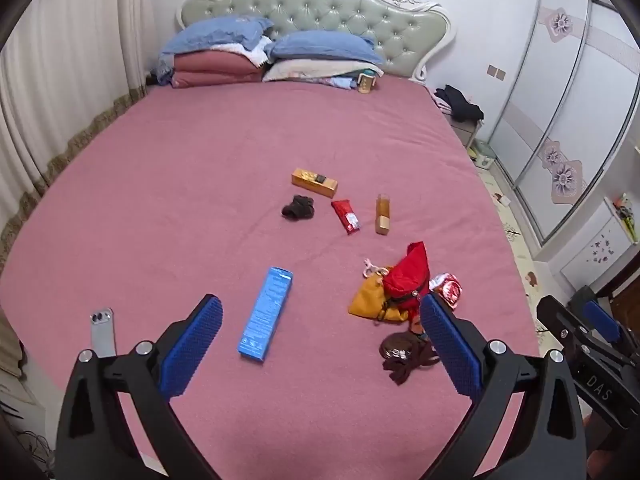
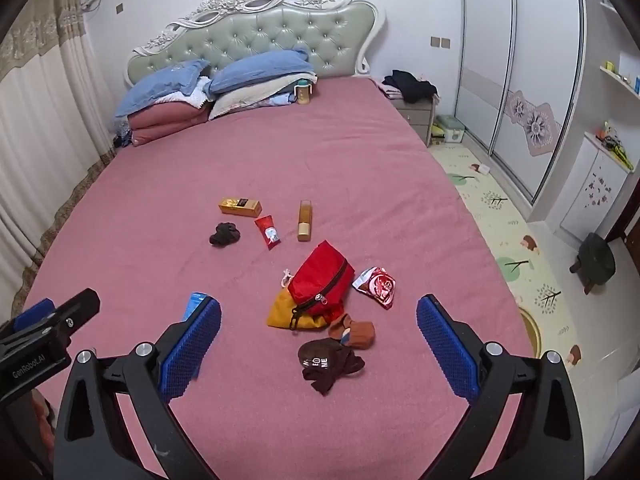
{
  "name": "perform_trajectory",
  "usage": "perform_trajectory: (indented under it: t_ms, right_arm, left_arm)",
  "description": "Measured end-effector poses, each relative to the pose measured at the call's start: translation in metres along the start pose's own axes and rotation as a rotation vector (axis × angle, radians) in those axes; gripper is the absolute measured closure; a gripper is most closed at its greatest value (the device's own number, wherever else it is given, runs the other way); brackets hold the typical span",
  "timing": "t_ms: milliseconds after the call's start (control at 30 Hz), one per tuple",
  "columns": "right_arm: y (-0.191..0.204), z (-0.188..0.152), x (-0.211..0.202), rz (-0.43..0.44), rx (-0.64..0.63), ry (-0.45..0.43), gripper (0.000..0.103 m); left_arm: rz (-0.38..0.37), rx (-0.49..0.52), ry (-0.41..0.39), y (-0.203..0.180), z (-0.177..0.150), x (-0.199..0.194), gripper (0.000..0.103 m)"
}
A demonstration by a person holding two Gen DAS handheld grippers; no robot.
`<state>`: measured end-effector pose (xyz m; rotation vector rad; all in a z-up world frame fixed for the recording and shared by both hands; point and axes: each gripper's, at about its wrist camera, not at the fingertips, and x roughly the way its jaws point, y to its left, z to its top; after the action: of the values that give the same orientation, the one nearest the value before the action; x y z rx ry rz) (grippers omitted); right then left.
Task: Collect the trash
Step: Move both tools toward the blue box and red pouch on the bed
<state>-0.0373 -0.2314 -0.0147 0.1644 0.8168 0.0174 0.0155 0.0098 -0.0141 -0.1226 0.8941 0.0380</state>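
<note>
Scattered litter lies on a pink bed [image 2: 360,152] beneath 2 hand-held grippers, both tilted down toward the mattress. The left gripper [image 1: 320,320] and right gripper [image 2: 318,320] each stand spread wide, with nothing between the blue pads.

Nearest the left gripper lies 1 blue carton [image 1: 266,314], flat and clear of other items. Mid-bed sit 1 gold box [image 2: 240,207], 1 red sachet [image 2: 267,232] and 1 amber bottle [image 2: 304,221], near each other but apart, with 1 dark fabric clump [image 2: 224,234] beside them. Closer in, 1 red zip pouch [image 2: 320,284] rests on 1 yellow bag [image 2: 288,314]; 1 crumpled red-and-white wrapper [image 2: 376,285] lies just right of it.

Brown socks [image 2: 332,354] are heaped in front of the pouch. 1 phone [image 1: 102,332] sits at the bed's left edge. 2 blue pillows [image 2: 260,70] top the bedding at the headboard.
</note>
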Motion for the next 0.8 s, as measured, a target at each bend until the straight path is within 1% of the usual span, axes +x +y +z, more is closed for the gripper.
perform_trajectory:
  t_ms: [100, 533, 800]
  right_arm:
    - [-0.001, -0.001, 0.002, 0.001, 0.003, 0.002, 0.009]
    - [0.001, 0.001, 0.003, 0.011, -0.004, 0.018, 0.009]
    - [0.003, 0.002, 0.007, 0.035, -0.017, 0.039, 0.009]
  left_arm:
    - [-0.003, 0.002, 0.016, -0.001, -0.001, 0.002, 0.004]
    - [-0.024, 0.000, 0.042, 0.003, 0.001, 0.008, 0.004]
    - [-0.027, 0.014, 0.055, 0.000, -0.002, 0.011, 0.004]
